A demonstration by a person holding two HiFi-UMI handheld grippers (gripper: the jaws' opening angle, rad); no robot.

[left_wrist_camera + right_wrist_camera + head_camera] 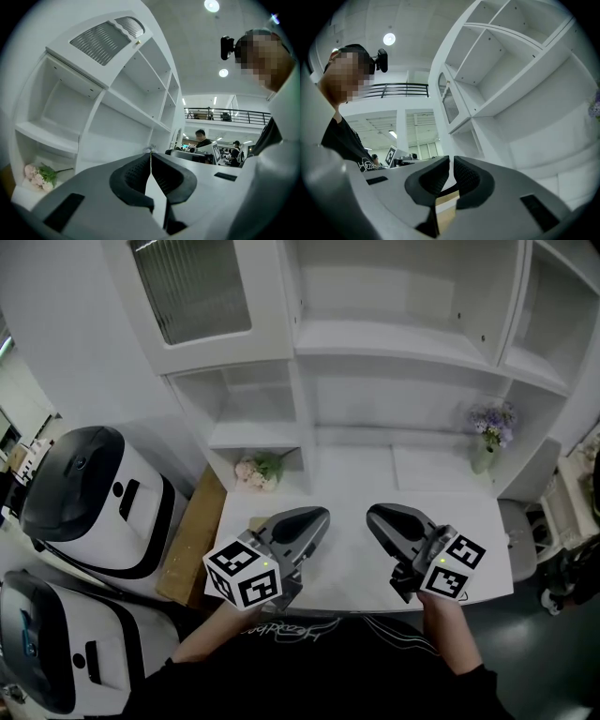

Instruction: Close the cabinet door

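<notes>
Cabinet door [192, 292], framed in white with a ribbed glass pane, stands swung out from the top left compartment of the white shelf unit [394, 338], above the far left corner of the tabletop [361, 479]. In the left gripper view the door [101, 42] juts out from the unit's upper edge, and a small knob shows at its free end. In the right gripper view the same door [450, 105] projects from the cabinet front.

Left gripper [319, 517] is held above the near edge of the tabletop, left of centre, well apart from the door. Its jaws are clenched tip to tip with nothing between them [151, 152].

Right gripper [375, 515] is beside it above the near edge, right of centre. Its jaws stand a narrow slit apart and are released, gripping nothing [451, 159].

A bunch of pink flowers [255, 470] lies in the lowest left compartment, at the far left corner of the tabletop. A vase of purple flowers [490, 432] stands at the far right corner.

Two white-and-black machines [89, 498] stand off the left edge, with a wooden panel [192, 535] between them and the tabletop.
</notes>
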